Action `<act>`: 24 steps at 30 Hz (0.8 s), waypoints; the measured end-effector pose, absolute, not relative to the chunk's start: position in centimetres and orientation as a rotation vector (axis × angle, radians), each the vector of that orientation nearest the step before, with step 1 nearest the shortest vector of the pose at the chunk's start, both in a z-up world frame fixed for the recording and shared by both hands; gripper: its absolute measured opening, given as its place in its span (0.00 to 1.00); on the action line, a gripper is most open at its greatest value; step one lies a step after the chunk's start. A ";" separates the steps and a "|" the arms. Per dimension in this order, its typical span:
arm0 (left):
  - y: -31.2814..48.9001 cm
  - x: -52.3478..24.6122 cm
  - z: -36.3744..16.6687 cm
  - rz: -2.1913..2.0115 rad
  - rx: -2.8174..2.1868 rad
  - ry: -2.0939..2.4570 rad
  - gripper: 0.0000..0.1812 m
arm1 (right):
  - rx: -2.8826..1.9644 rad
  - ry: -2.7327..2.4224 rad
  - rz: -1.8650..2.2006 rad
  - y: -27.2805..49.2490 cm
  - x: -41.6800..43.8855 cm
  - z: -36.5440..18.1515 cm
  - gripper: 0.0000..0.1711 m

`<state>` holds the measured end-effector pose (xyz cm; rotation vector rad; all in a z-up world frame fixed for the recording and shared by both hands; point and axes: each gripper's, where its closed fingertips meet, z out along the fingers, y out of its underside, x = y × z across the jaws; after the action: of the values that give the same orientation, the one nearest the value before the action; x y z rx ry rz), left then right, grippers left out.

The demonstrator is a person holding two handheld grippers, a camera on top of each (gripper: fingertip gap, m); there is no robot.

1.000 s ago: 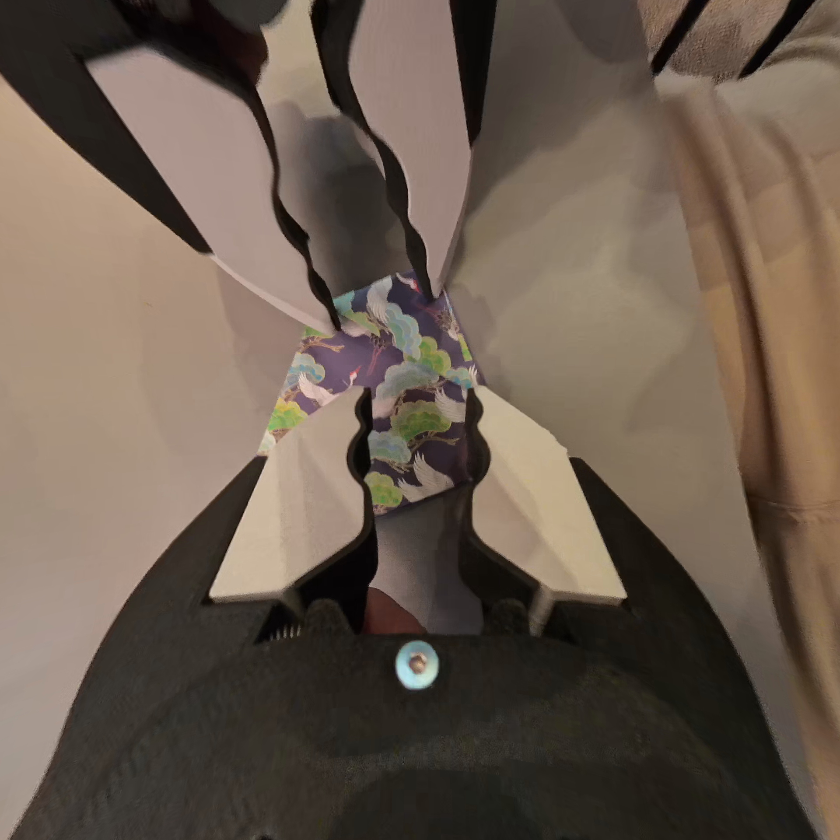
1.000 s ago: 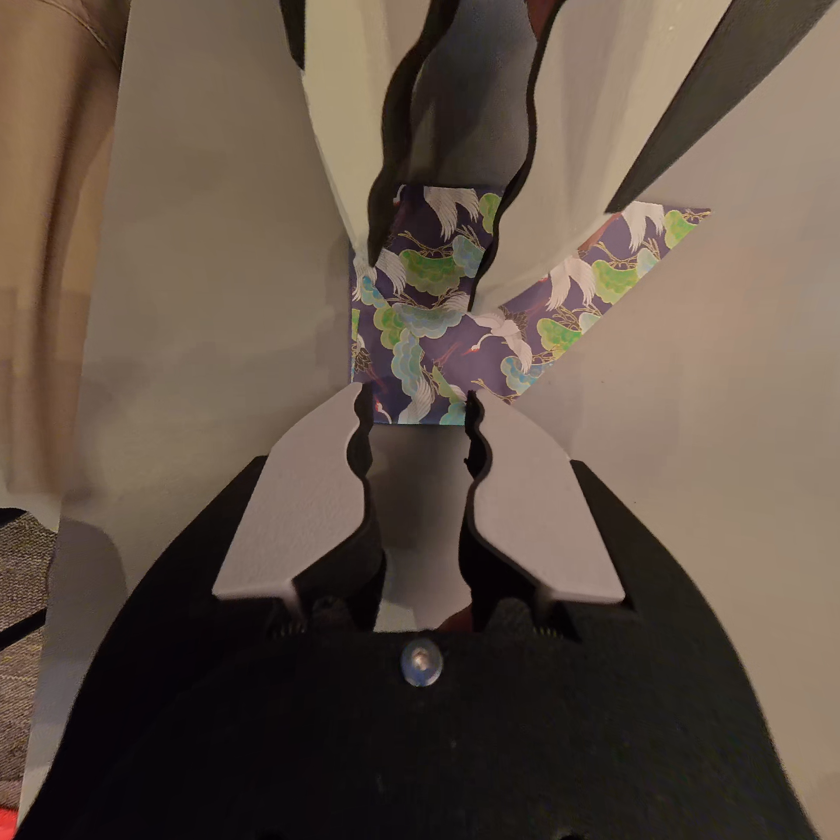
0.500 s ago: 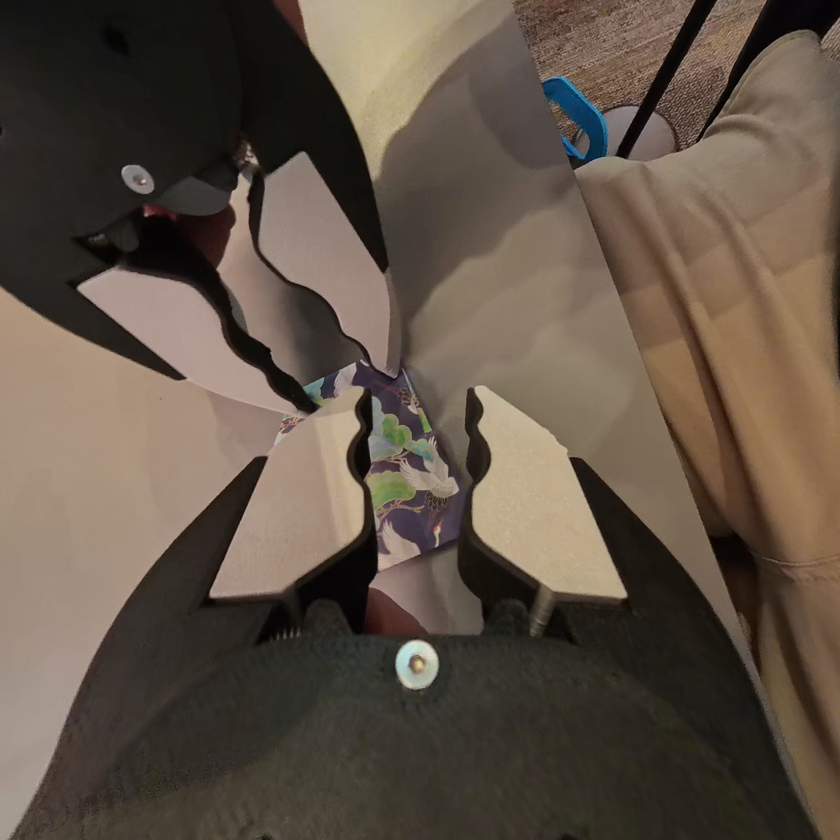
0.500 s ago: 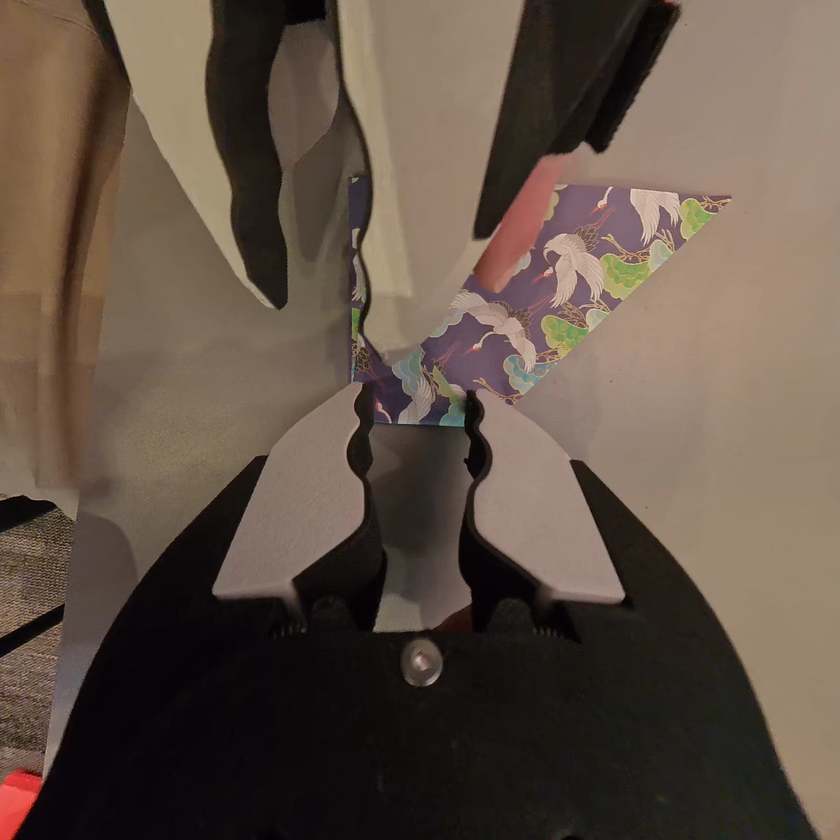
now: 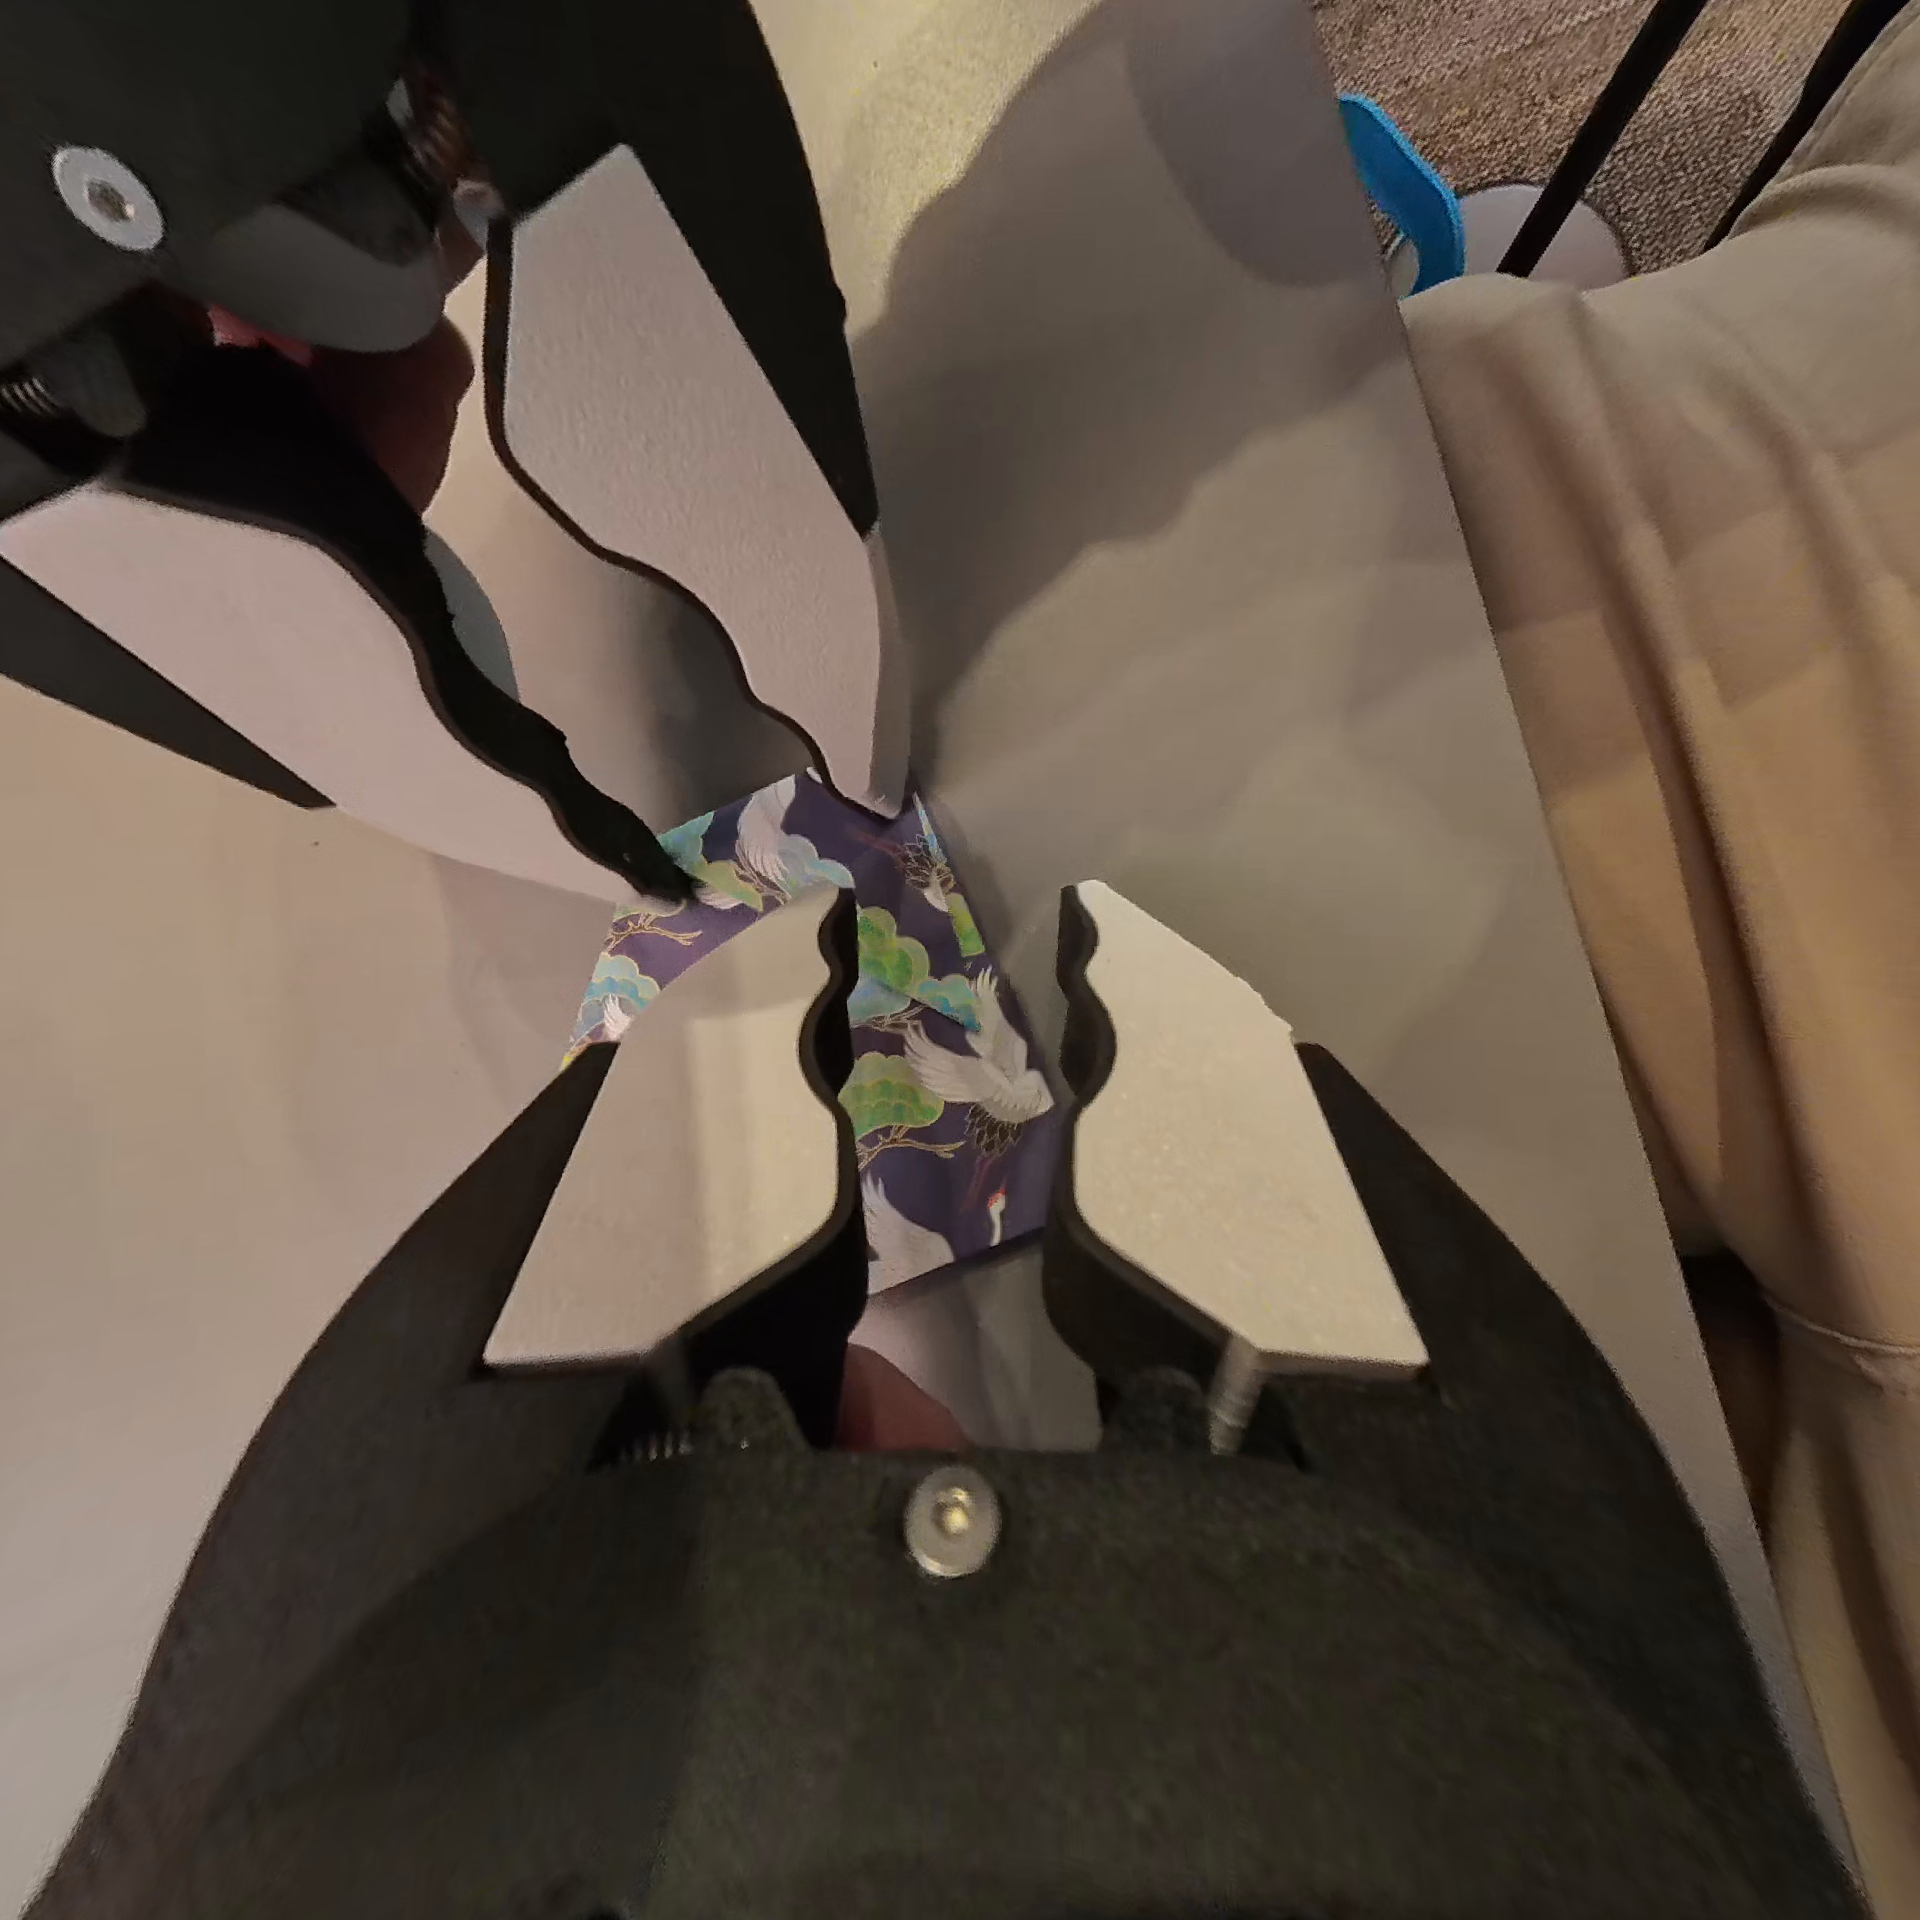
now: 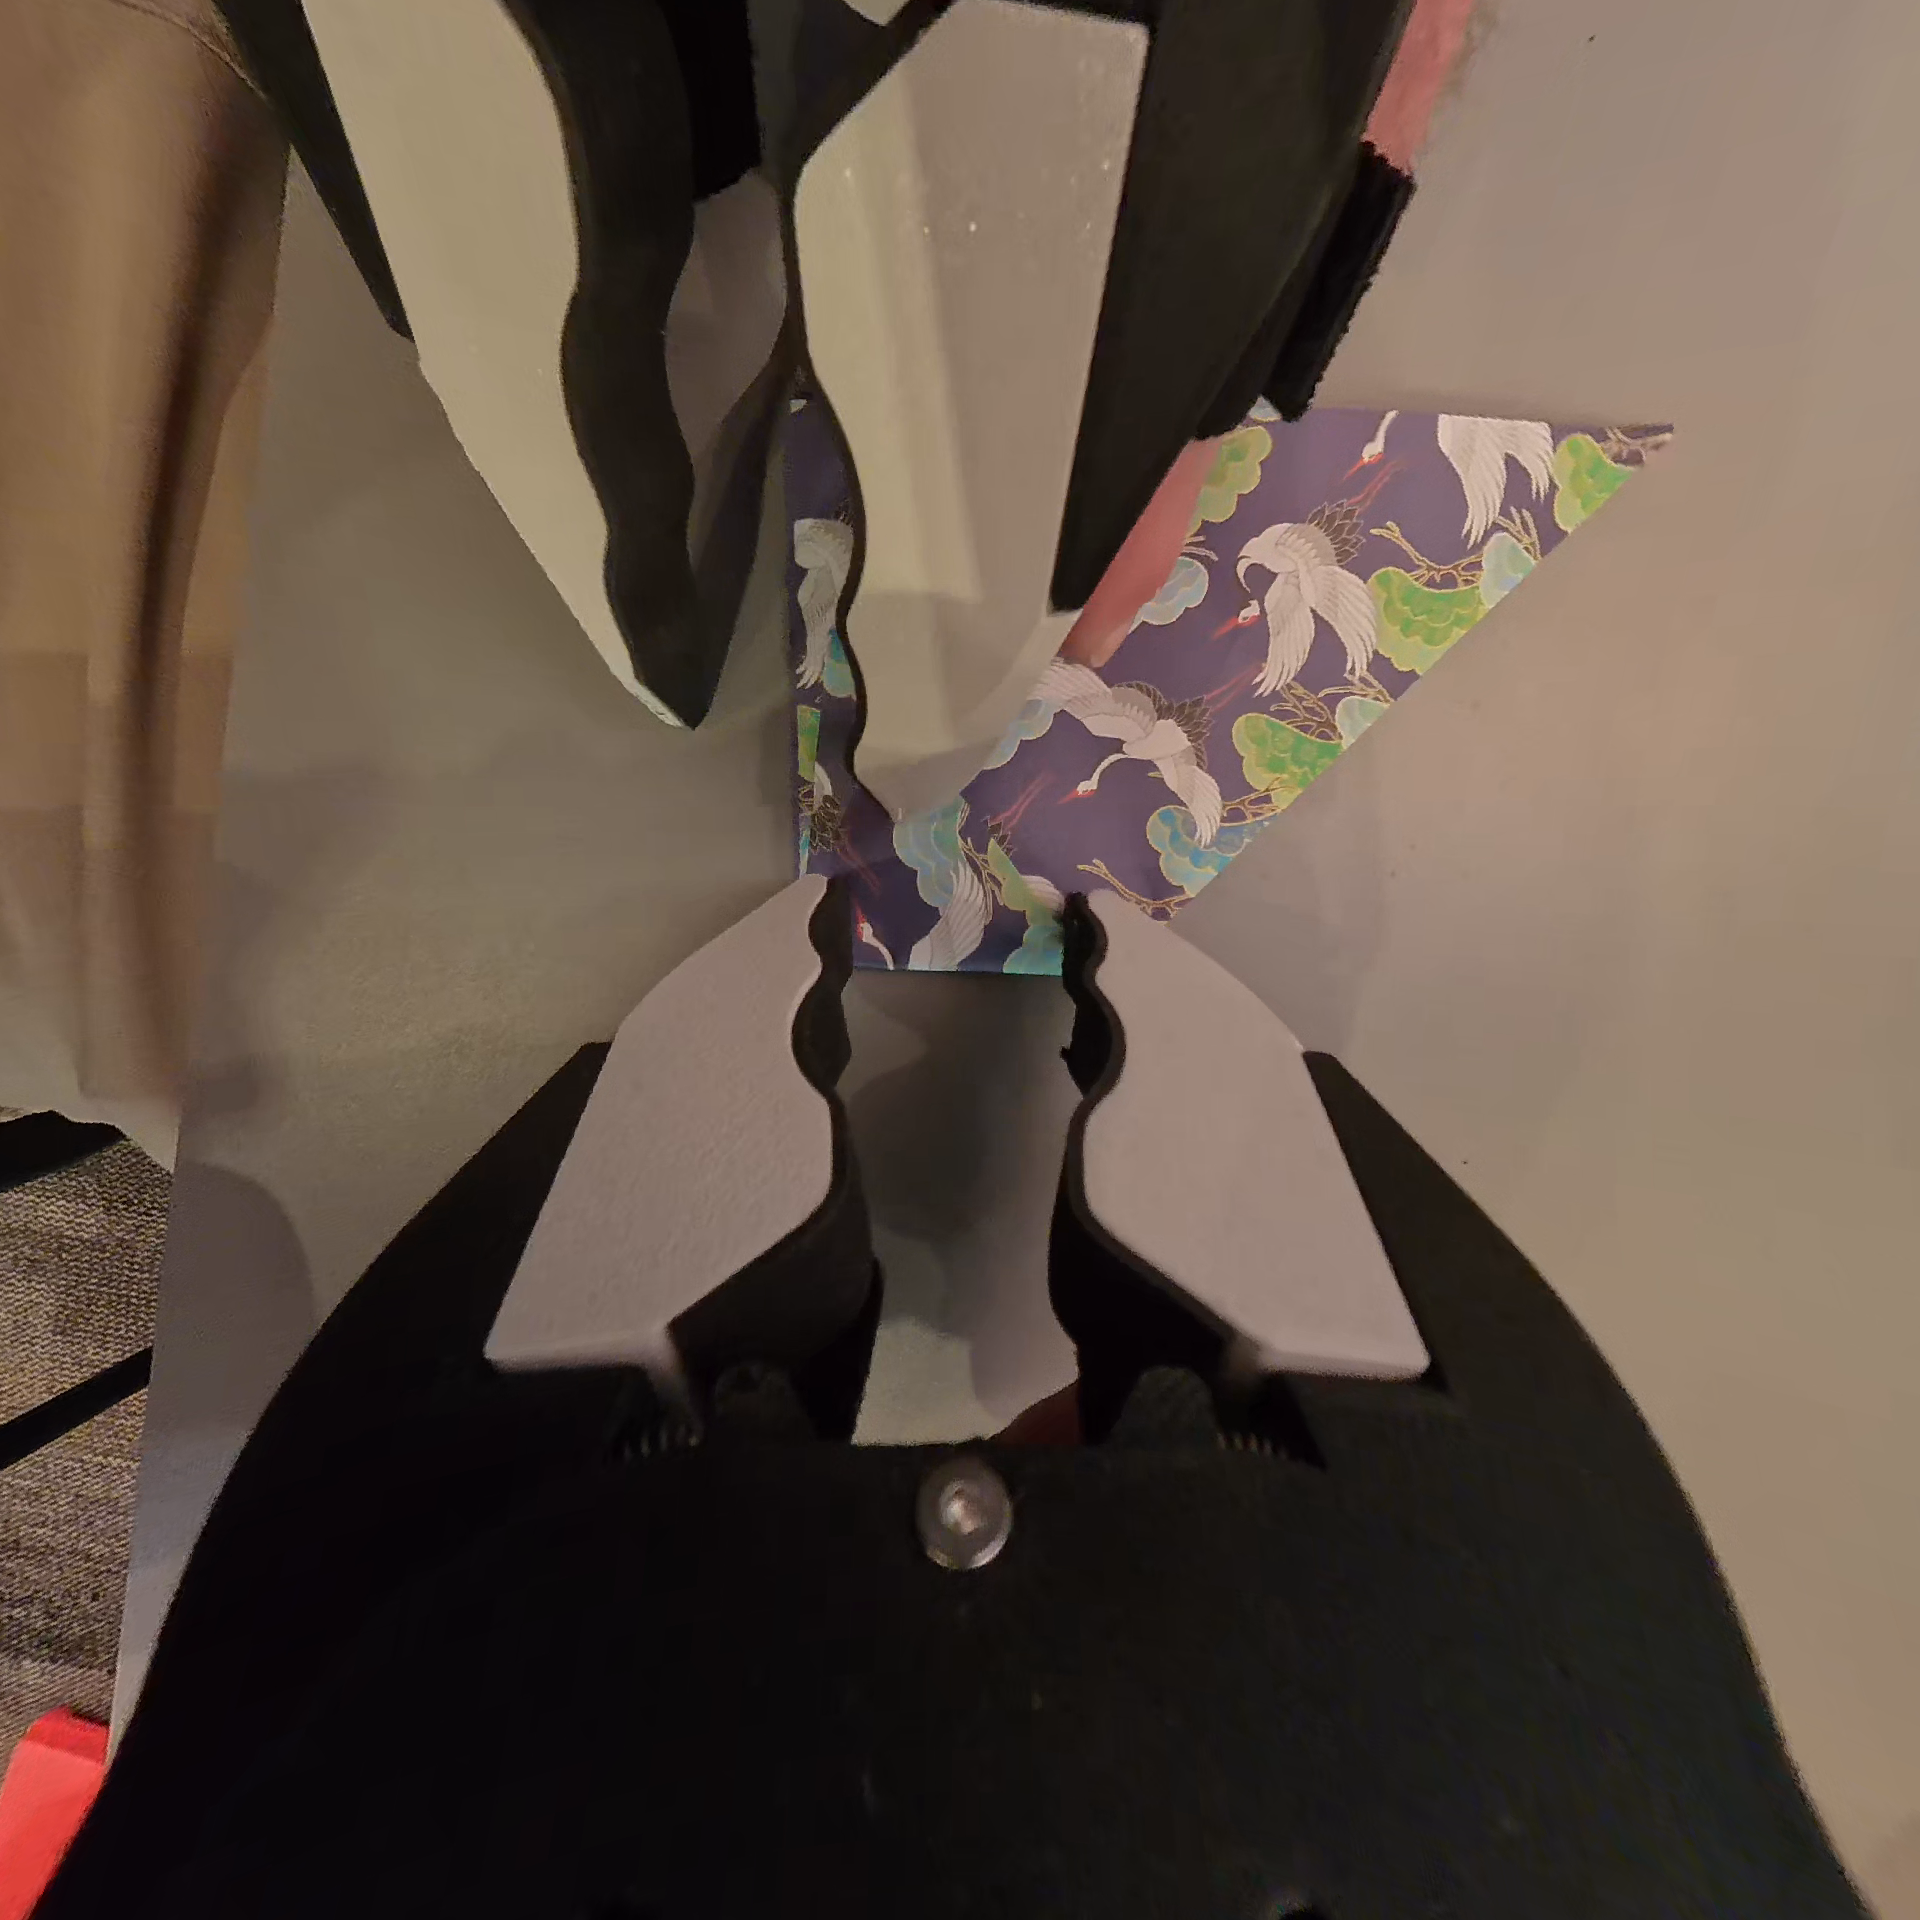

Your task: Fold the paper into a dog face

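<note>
Here we work the folded paper flat on the table, near its edge.
Our left gripper and right gripper both stand open over it, gripping nothing.

Opposed wrist views, close above, seemingly sharing the paper

From my seat this looks like an office or a plain work room, though I can't say for sure. I see a smooth pale table with nothing lying on it except the patterned paper. Past its edge the floor is short grey-brown carpet, the hard-wearing commercial kind. A thin black rod rises from that carpet beside something blue.
</note>
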<state>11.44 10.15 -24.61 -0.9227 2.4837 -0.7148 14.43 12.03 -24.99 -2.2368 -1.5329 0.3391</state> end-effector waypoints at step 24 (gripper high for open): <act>10.3 10.7 -24.3 -0.654 -0.846 2.446 0.25 | -2.232 -1.553 0.349 12.0 14.4 -25.0 0.23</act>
<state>10.67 10.27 -24.27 -0.8458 2.4465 -0.6539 14.43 11.97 -24.99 -2.2317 -1.5530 0.3487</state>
